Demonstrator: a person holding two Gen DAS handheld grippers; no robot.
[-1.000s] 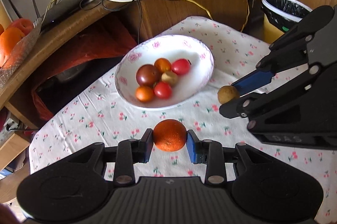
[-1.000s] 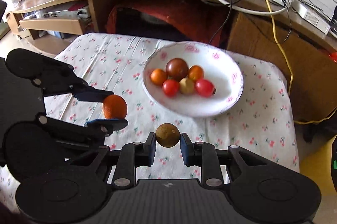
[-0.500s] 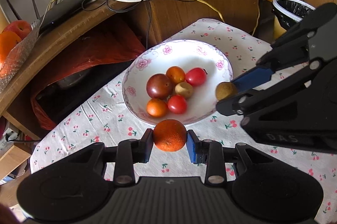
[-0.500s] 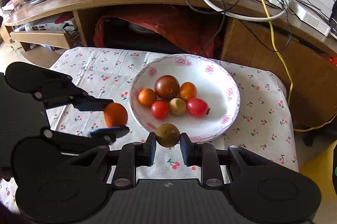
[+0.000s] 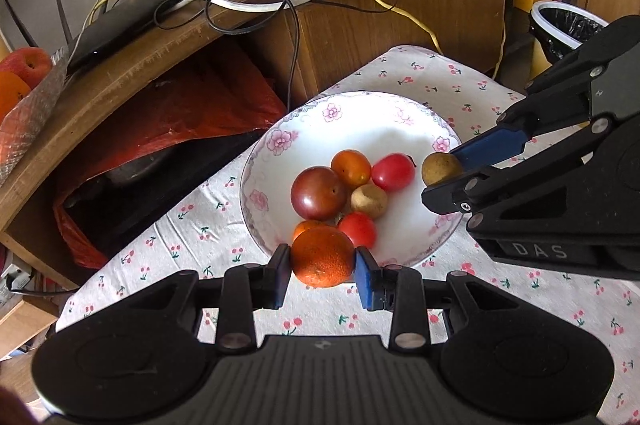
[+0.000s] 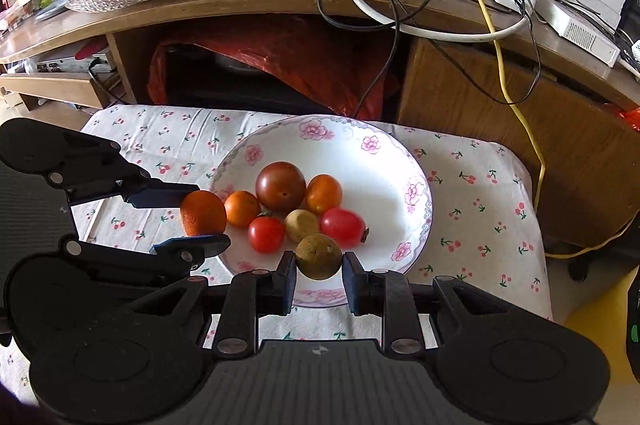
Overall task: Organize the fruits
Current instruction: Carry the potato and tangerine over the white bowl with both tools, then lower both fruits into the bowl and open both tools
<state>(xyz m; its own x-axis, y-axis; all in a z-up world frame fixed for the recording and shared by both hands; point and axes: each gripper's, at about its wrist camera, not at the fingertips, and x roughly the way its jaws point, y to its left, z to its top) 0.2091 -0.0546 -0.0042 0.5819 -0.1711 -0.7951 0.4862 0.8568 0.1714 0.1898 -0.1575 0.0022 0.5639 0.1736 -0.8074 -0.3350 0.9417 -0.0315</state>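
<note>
Six small fruits sit in the floral bowl [image 6: 416, 193] mid-frame, while the left gripper [image 5: 322, 265] is clamped on one orange [image 5: 322, 257] and the right gripper [image 6: 319, 267] on one brownish fruit [image 6: 319, 256], both over the bowl's near rim.

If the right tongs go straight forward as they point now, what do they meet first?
Probably the tan fruit lying in the bowl, just ahead of the brown fruit that the right tongs carry; height above it is unclear.

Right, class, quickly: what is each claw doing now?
Left claw: closed on the orange fruit.
Right claw: closed on the brown-green fruit.
</note>
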